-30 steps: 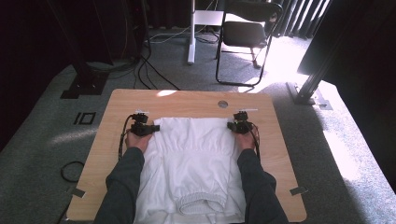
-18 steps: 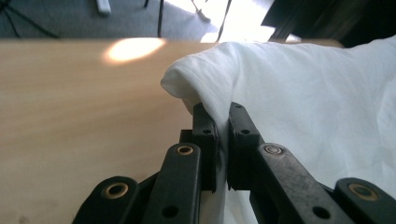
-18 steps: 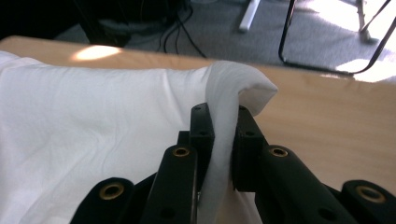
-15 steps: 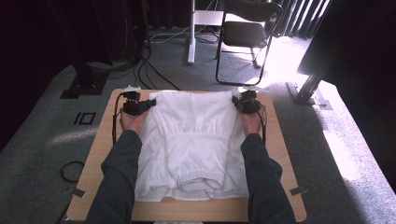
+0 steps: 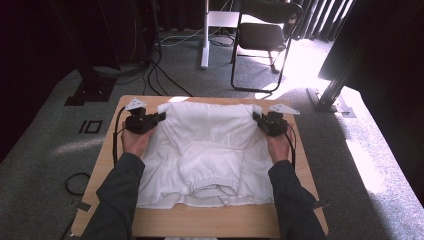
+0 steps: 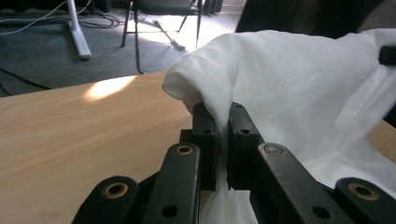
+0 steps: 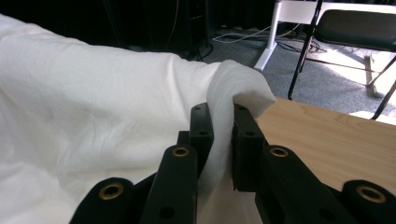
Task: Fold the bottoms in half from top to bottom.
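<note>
Both claws are clamped on the far corners of a white garment (image 5: 210, 150), which looks like a pair of shorts with an elastic waistband lying nearest the person. The left claw (image 5: 156, 118) pinches a fold of cloth at the far left corner, and in the left gripper view its jaws stand nearly together with fabric bunched between them (image 6: 219, 126); the right claw (image 5: 259, 120) grips the opposite corner the same way, the cloth draped over its jaws in the right gripper view (image 7: 219, 126). The far edge is raised off the table (image 5: 150, 220) and stretched between the two hands, while the near part lies on the wood. This reads as the lifting stage of a fold or a spreading-out; the next move likely calls for carrying both corners evenly, keeping the cloth taut so it does not sag or slip. The table is pale wood on grey carpet, with a folding chair (image 5: 260, 35), a white stand (image 5: 205, 45) and loose cables (image 5: 150, 65) beyond, sunlight falling at right.
</note>
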